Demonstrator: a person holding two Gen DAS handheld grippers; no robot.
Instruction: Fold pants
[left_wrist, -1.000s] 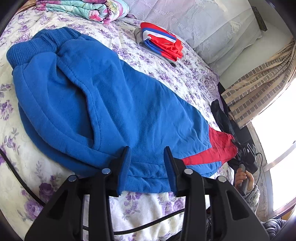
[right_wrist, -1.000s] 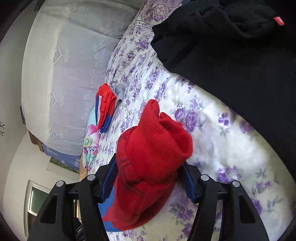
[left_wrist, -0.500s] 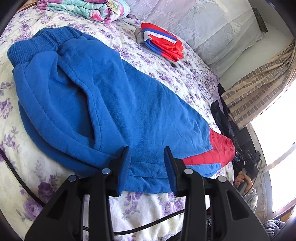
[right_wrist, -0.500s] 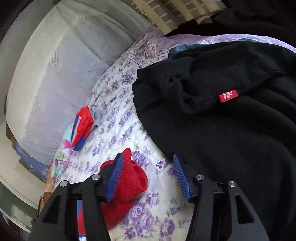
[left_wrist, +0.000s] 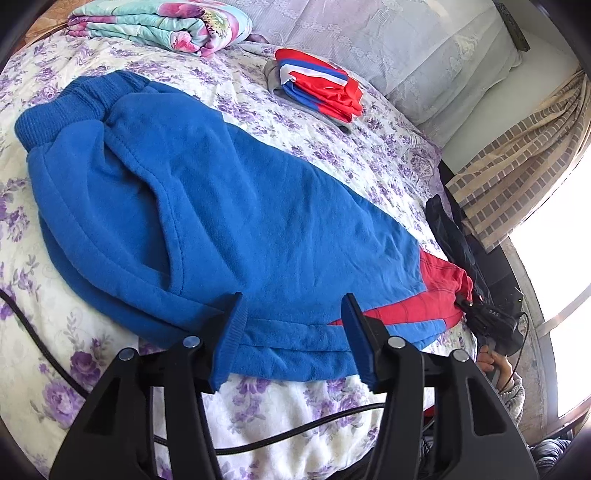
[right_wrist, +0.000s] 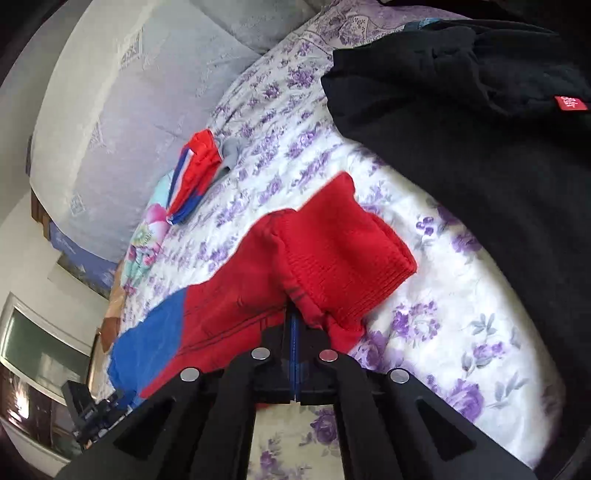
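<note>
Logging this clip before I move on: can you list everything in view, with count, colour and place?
pants: one, blue with red cuffs, spread across the bed
bedspread: one, white with purple flowers, under everything
folded clothes: one stack, red, white, blue, grey, near the headboard
quilt: one, folded, floral, far corner
black garment: one, beyond the red cuff
curtain: one, beige check, by the window
left gripper: black, jaws opening, over the pants' edge
right gripper: black, shut on red cuff

Black hand-held gripper (left_wrist: 293, 332); blue pads (left_wrist: 231, 339); silver screws; grey knit sleeve (left_wrist: 513, 391).
</note>
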